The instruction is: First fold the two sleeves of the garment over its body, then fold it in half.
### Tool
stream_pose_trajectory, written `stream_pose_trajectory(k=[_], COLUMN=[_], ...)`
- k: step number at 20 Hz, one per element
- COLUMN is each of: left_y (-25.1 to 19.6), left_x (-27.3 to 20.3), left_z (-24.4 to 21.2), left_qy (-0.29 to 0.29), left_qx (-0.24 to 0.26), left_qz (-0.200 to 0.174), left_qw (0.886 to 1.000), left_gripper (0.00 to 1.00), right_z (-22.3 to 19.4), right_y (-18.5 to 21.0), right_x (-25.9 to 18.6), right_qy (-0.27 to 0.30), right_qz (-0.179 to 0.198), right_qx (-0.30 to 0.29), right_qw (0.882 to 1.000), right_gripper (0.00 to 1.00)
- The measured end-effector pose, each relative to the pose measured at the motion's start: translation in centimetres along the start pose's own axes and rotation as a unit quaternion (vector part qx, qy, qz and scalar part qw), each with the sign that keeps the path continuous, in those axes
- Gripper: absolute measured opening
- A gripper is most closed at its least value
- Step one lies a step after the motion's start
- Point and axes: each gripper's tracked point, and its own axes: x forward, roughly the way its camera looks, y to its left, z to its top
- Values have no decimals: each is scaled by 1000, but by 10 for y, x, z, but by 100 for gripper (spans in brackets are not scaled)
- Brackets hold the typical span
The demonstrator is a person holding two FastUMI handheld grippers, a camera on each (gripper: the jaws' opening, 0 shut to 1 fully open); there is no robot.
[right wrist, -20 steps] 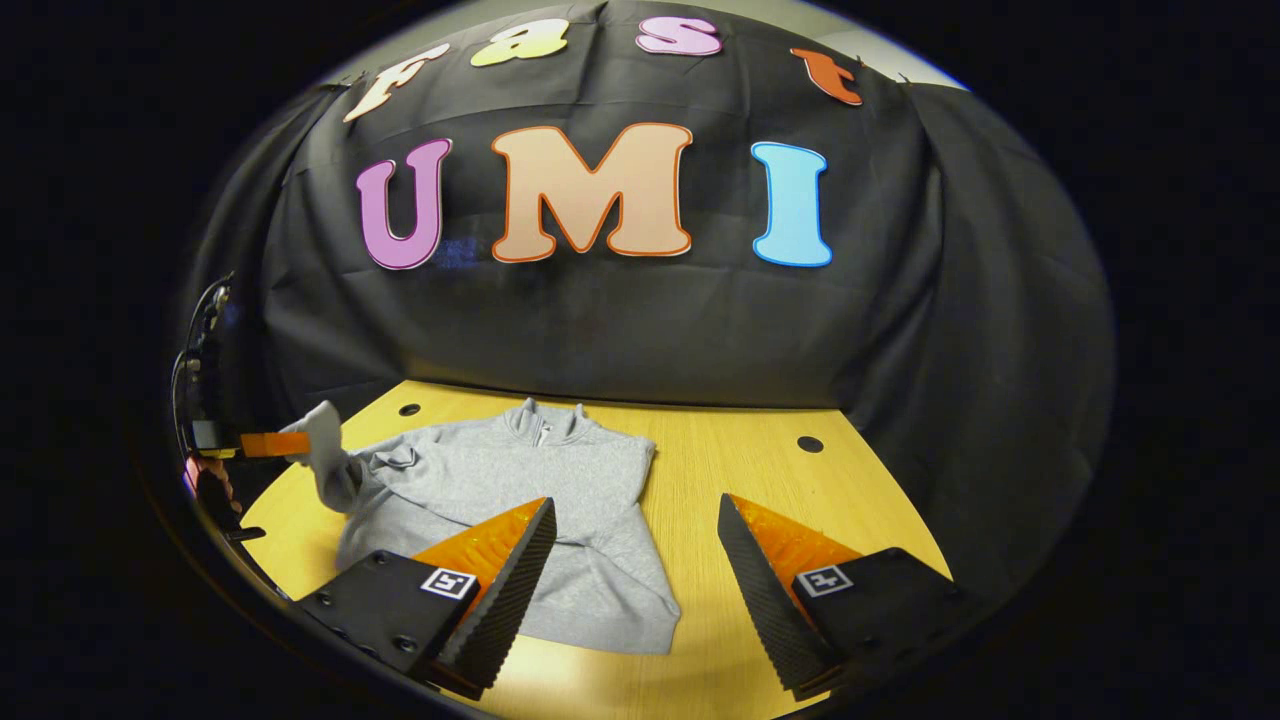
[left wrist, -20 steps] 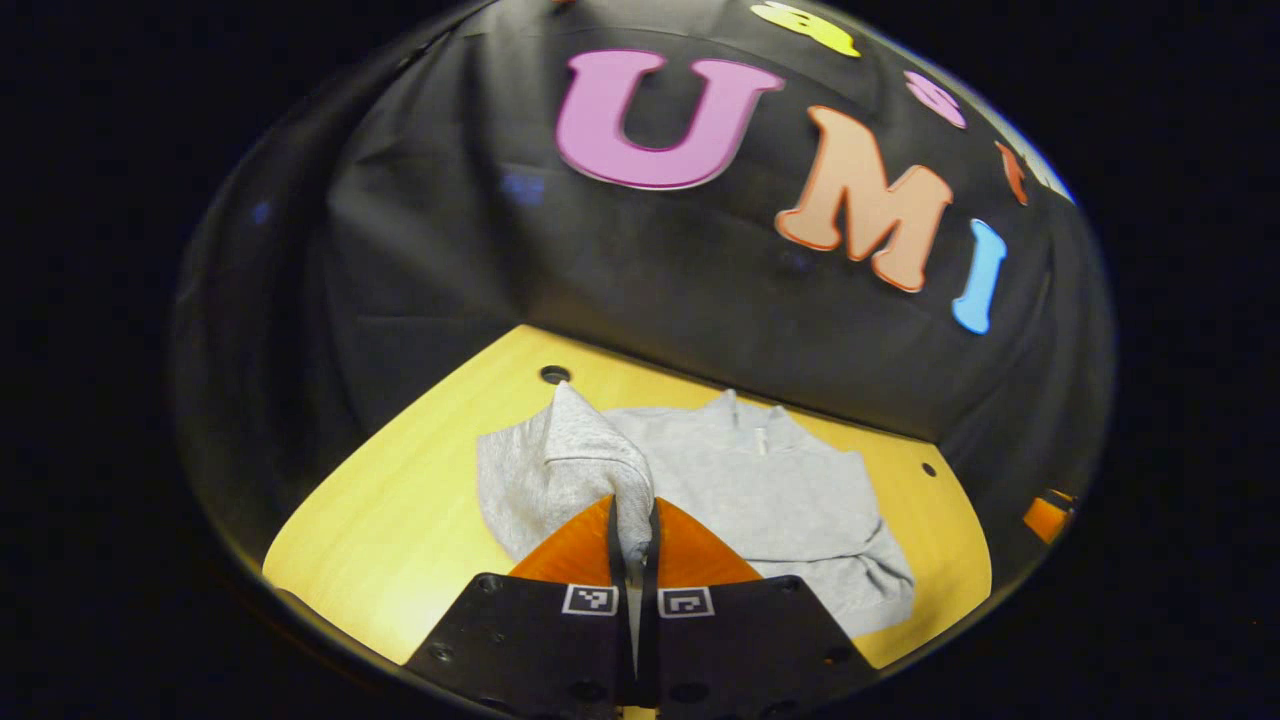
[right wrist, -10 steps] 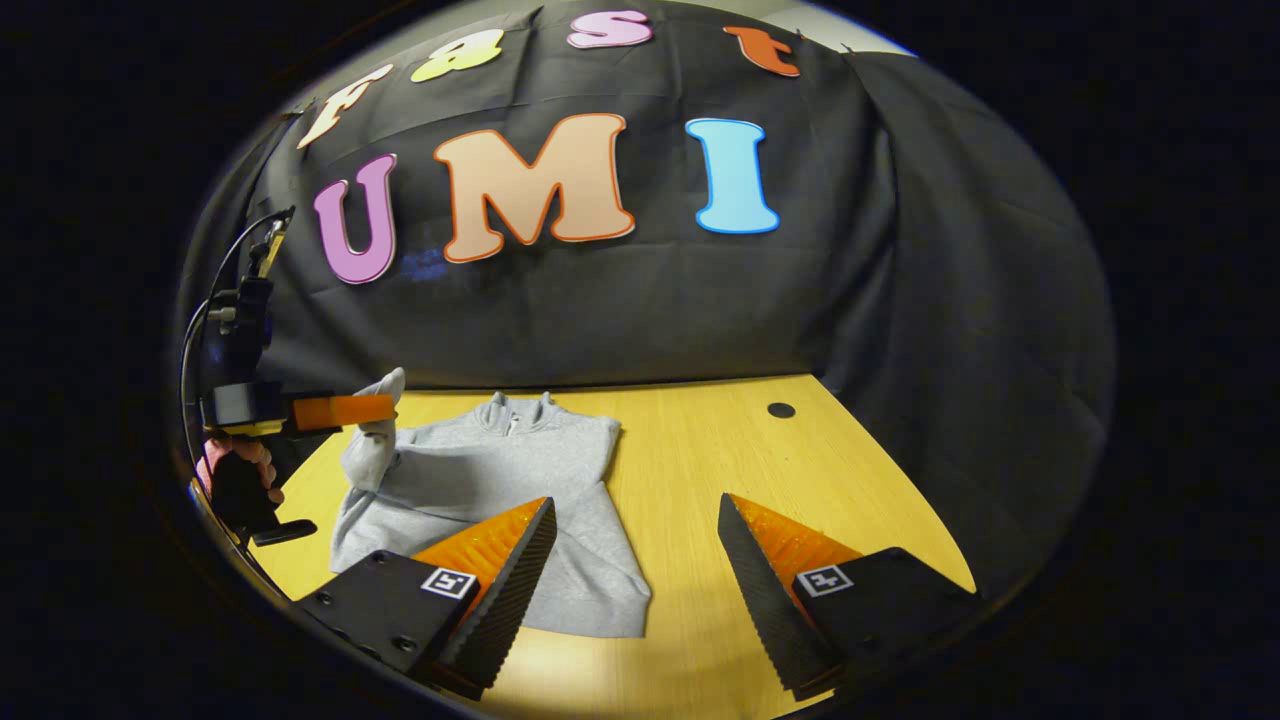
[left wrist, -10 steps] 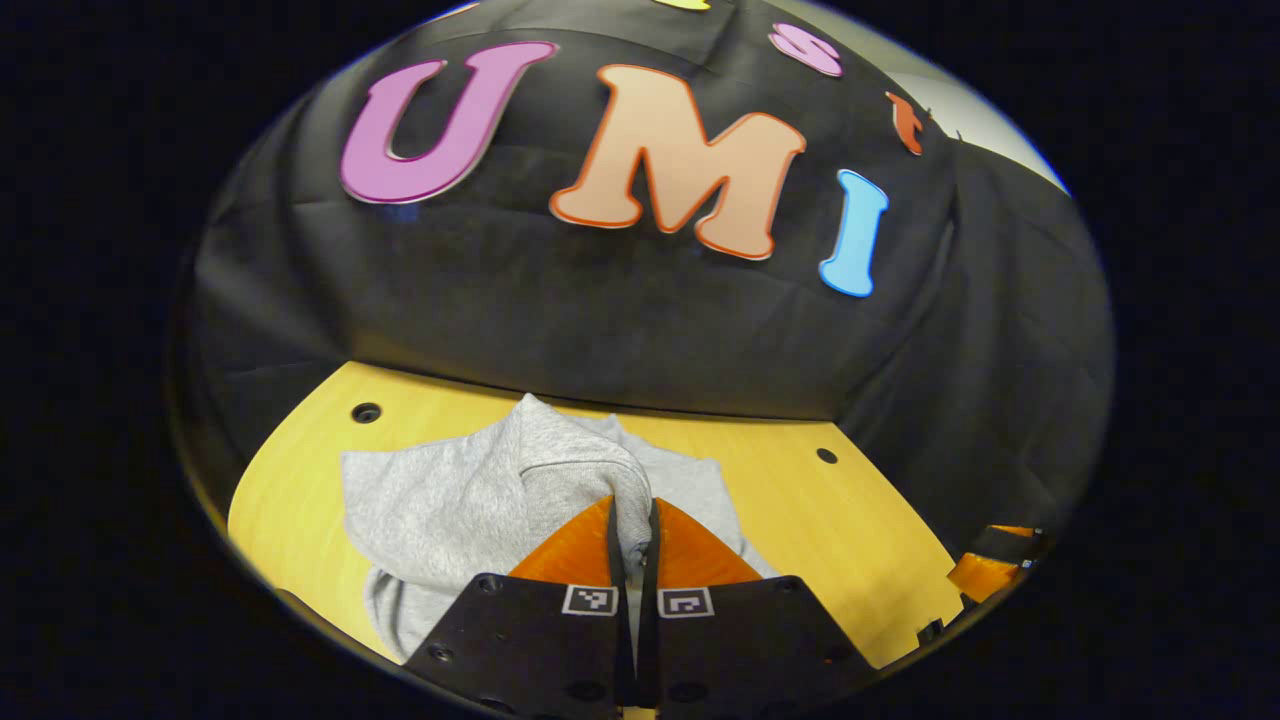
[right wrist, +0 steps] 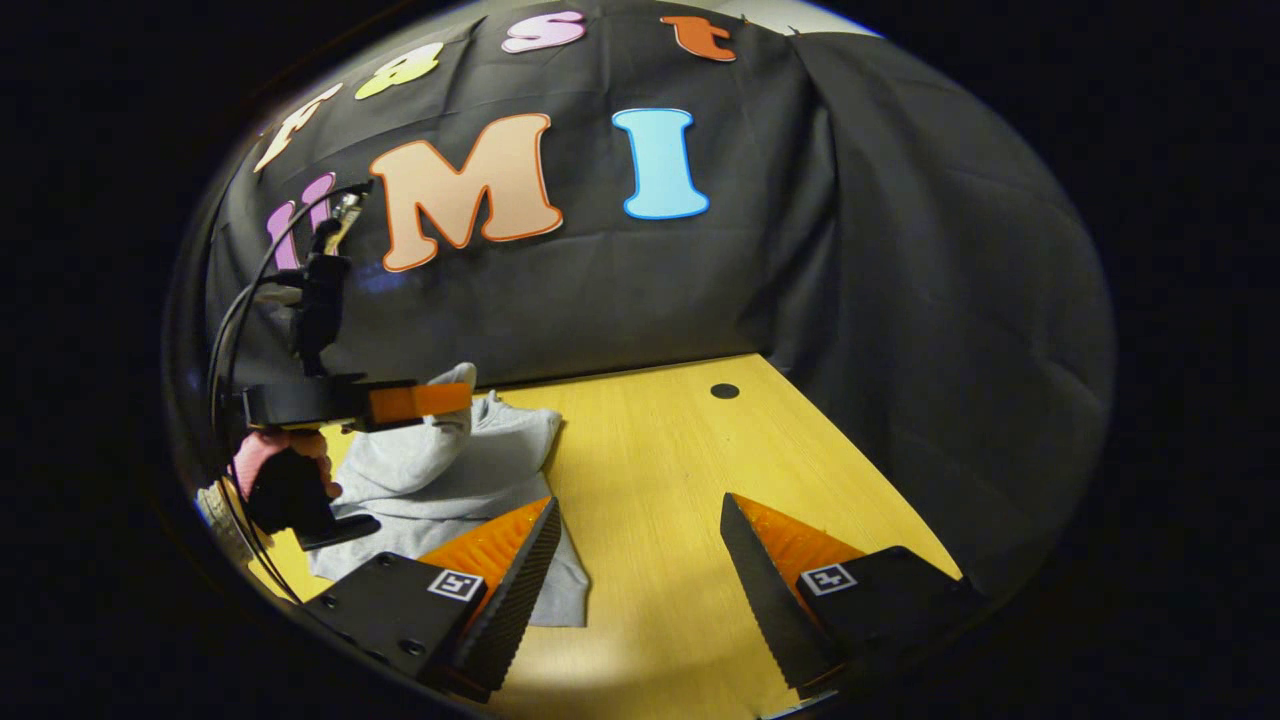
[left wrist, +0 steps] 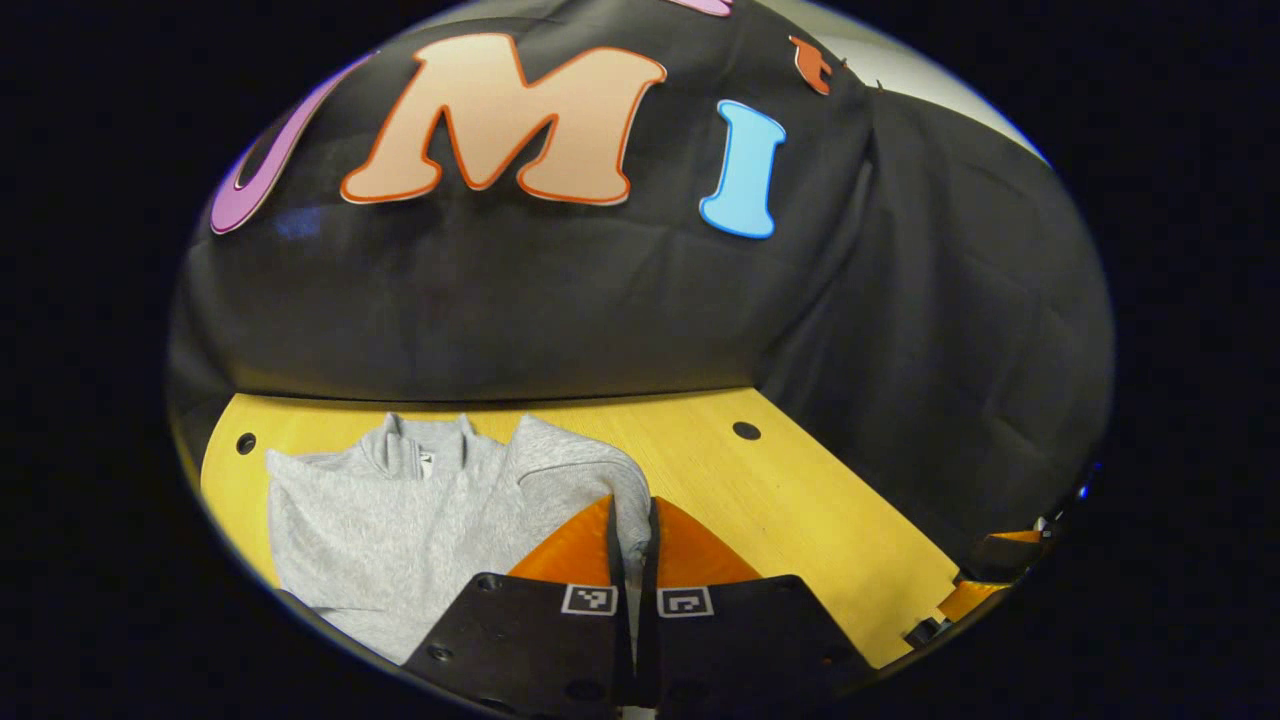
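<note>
1. Left gripper (left wrist: 632, 530): fingers pinched tight on the grey sleeve (left wrist: 600, 475), cloth squeezed between both pads. In the right gripper view it (right wrist: 415, 402) hangs above the garment's body, sleeve end draped down from the orange fingers; a hand (right wrist: 275, 455) holds the grip below.
2. Right gripper (right wrist: 640, 570): jaws wide apart, nothing between them, hovering over bare table just right of the garment.
3. Garment (left wrist: 400, 520): grey pullover lying flat on the yellow table (left wrist: 800, 510), collar (left wrist: 415, 455) toward the booth wall. The held sleeve is lifted and arcs across the body. Judged step: first sleeve fold, mid-carry, not laid down yet.
4. Risks:
   - letting go too high, so the sleeve flops crooked or bunches on the body;
   - pulling too far across, which would drag the shoulder and shift the whole garment;
   - thin pinch near the cuff, cloth may slip out early.
5. The other sleeve can't be made out clearly from here.
6. Around the garment: round holes in the table, one (left wrist: 746, 431) right of it, one (left wrist: 245, 443) at its far left. Nothing on the table blocks the fold. Right gripper sits near the hem (right wrist: 560, 600), could snag it if it moves in.
7. Behind the garment: black cloth wall (right wrist: 850, 250).
</note>
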Motion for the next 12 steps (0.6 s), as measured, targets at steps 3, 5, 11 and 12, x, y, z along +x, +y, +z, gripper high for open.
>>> stream_pose_trajectory(k=[3, 5, 11, 12], left_y=[-12, -13, -8, -6], left_x=[27, 50, 85, 84], left_z=[-11, -20, -57, -57], left_qy=[14, 23, 67, 70], left_qx=[4, 12, 8, 11], left_qz=[1, 4, -3, -7], left_qw=[1000, 1000, 998, 997], left_gripper=[0, 2, 15, 26], right_z=[-4, -10, -25, -26], right_y=[-13, -17, -19, -17], right_x=[-2, -2, -1, 0], right_qy=[4, 10, 30, 33], right_qz=[-6, -7, -1, 3], right_qx=[7, 4, 4, 1], right_qw=[1000, 1000, 1000, 999], right_gripper=[99, 99, 99, 98])
